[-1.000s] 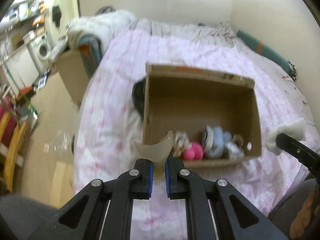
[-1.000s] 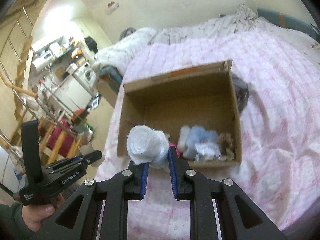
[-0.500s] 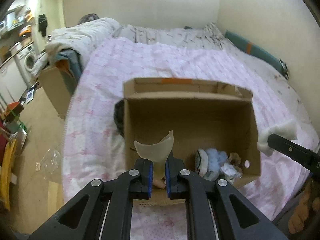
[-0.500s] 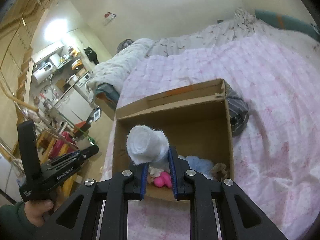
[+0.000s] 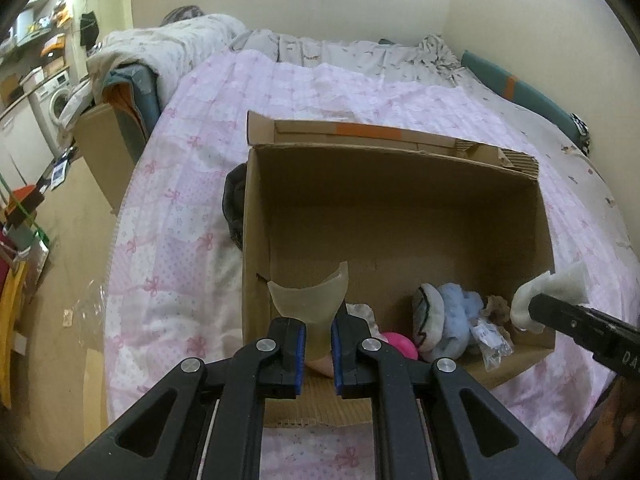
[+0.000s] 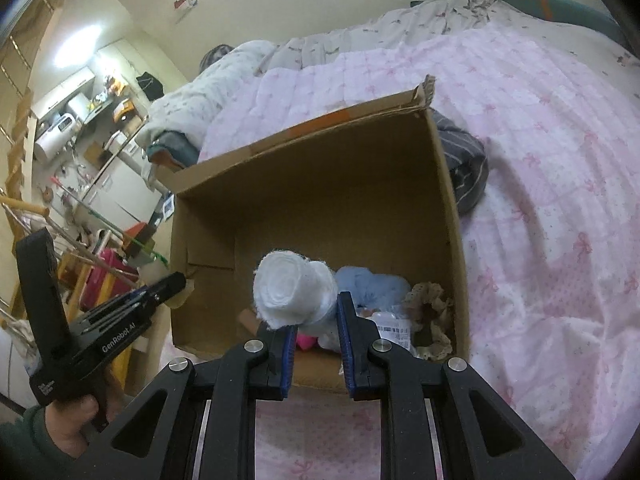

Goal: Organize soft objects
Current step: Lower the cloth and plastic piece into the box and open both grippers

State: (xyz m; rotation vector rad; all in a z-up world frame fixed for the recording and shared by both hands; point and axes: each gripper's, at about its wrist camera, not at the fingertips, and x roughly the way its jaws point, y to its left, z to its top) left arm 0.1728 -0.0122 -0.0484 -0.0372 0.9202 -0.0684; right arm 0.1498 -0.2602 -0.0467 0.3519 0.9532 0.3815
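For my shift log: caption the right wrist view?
Right gripper holds a white fabric roll over the open cardboard box on the pink quilt.

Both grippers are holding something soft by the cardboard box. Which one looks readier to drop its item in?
Probably the left hand-held gripper: its translucent beige piece hangs over the cardboard box. In that view the right hand-held gripper, with the white roll, appears beside the box's right wall.

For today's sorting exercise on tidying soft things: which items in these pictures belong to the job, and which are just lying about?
Part of the job:
- cardboard box
- beige soft piece in the left gripper
- white fabric roll in the right gripper
- blue plush, pink ball, lace scrunchie in the box

Lying about:
- pink quilt
- dark striped cloth beside the box
- washing machine
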